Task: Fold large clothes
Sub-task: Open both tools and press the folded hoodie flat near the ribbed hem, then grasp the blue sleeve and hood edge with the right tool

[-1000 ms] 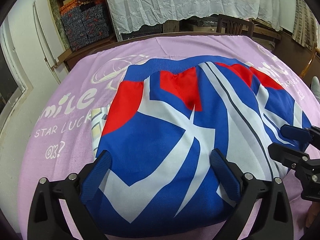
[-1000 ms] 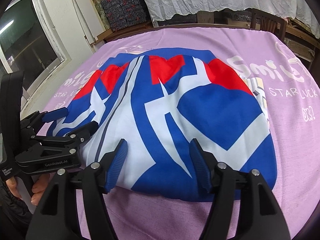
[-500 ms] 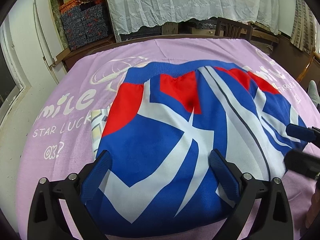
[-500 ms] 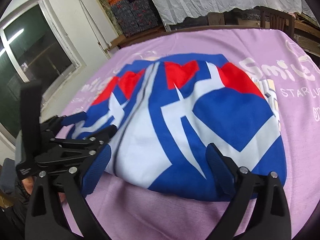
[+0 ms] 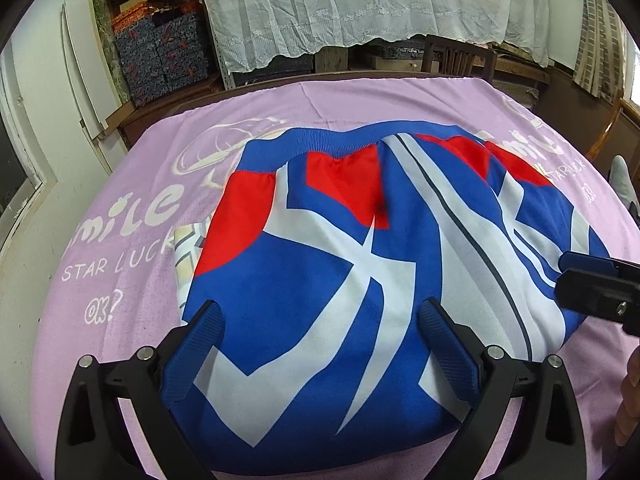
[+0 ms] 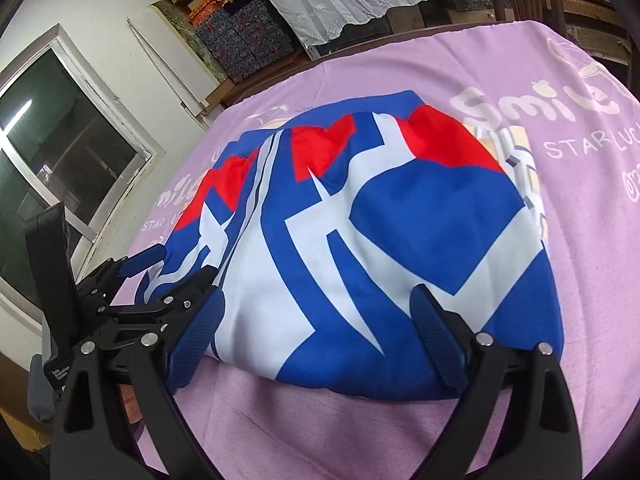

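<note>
A: What's on the left?

B: A window (image 6: 60, 152) in the white wall, then boxes (image 5: 160, 56) stacked by a lace curtain (image 5: 360, 8)

A: And the garment?

B: The jacket (image 5: 328, 280), blue, white and red, lies folded in the middle of the pink cloth (image 5: 120, 280) printed "Smile"

A: The left gripper (image 5: 320, 360)?

B: Jaws wide apart over the jacket's near edge, pads astride the fabric, not pinching it

A: The right gripper (image 6: 316, 340)?

B: Its jaws have just been opening; now they stand wide, the jacket's near edge lies between the pads, unclamped. It shows at the right edge of the left view, beside the jacket's right side
</note>
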Available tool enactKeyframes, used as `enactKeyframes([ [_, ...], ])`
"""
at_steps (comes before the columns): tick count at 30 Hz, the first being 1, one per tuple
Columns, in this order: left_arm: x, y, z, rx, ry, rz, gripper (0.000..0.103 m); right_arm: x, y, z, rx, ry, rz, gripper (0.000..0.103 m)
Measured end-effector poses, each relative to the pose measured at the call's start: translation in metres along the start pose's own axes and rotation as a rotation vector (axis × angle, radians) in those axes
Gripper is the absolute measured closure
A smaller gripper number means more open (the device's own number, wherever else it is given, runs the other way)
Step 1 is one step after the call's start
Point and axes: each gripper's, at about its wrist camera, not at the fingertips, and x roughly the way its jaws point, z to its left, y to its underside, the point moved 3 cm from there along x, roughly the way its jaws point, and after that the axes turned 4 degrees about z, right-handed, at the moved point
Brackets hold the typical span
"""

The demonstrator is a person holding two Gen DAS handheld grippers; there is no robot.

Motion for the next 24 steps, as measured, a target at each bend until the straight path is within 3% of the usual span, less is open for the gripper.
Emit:
enactKeyframes([
  [3, -0.002, -0.003, 0.0, -0.005, -0.002, -0.007, 0.003, -0.002, -0.001, -0.001, 0.013, -0.016, -0.01, 0.012],
  [6, -0.004, -0.012, 0.003, -0.034, 0.047, 0.019, 0.004, -0.014, -0.002, -0.009, 0.067, -0.036, -0.049, 0.012],
  [15, -0.011, -0.063, -0.01, -0.056, 0.126, -0.001, 0.003, -0.066, 0.029, -0.025, 0.195, -0.055, -0.126, 0.012],
  [20, 0.039, -0.046, -0.005, -0.112, 0.173, 0.098, 0.003, -0.08, 0.043, -0.047, 0.339, -0.079, -0.141, 0.012],
  [24, 0.04, -0.046, -0.001, -0.123, 0.18, 0.086, 0.003, -0.074, 0.048, -0.059, 0.402, -0.049, -0.13, 0.013],
])
